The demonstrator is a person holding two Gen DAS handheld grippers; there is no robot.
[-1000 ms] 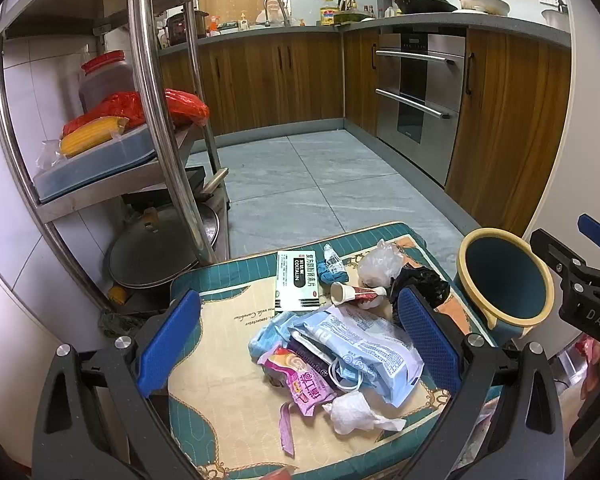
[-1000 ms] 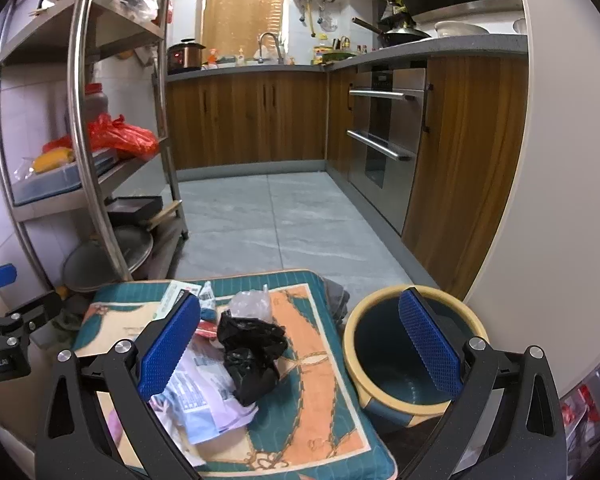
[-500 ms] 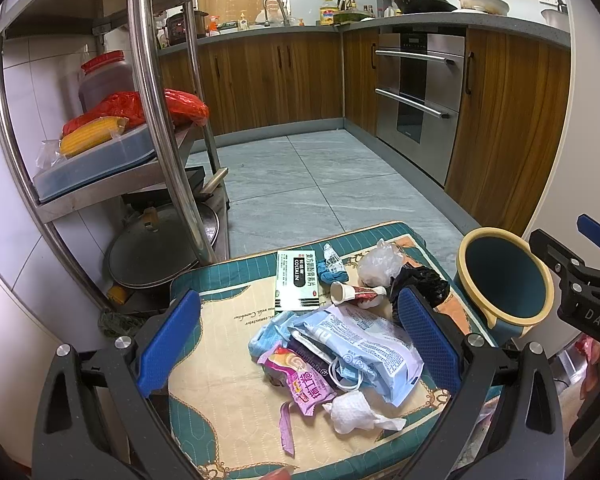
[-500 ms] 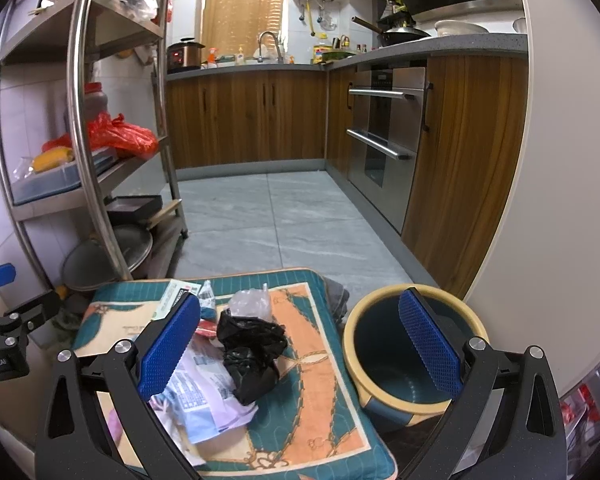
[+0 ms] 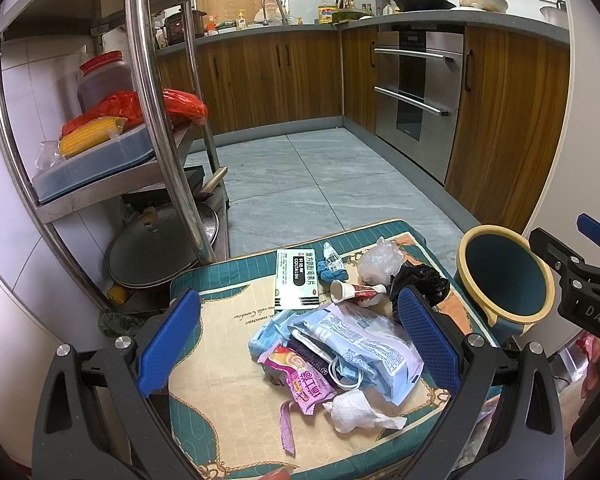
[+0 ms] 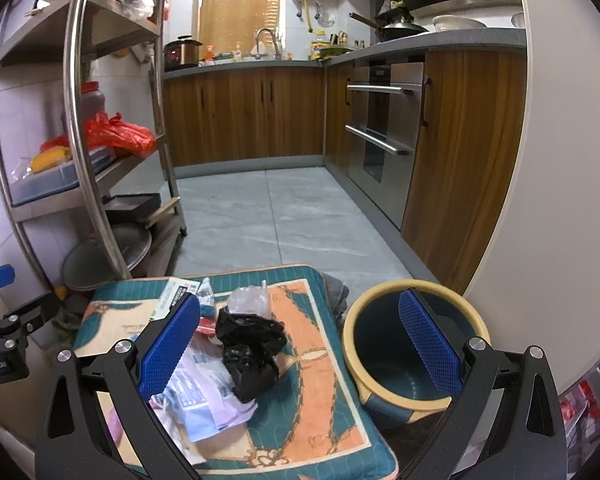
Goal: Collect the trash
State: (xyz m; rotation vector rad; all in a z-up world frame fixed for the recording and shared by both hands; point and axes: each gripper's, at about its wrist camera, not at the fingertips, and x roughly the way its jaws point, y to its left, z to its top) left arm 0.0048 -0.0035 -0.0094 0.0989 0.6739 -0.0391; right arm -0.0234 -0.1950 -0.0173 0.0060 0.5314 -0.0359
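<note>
Between the open left claw (image 5: 298, 334), trash pile (image 5: 340, 348), bin (image 5: 504, 276) right

Mixed trash (image 5: 340, 344) heaped on cushion (image 5: 220, 420), bin (image 5: 504, 276) beside

Near the centre of the left wrist view, a white and green medicine box (image 5: 297, 279) carries the word "COLTALIN" in a dark band beside Chinese characters. At the right edge, the black body of the right gripper (image 5: 588, 312) shows the letters "DAS". Fine print on a pale blue plastic packet (image 5: 374, 350) below centre is too small to read.
</note>
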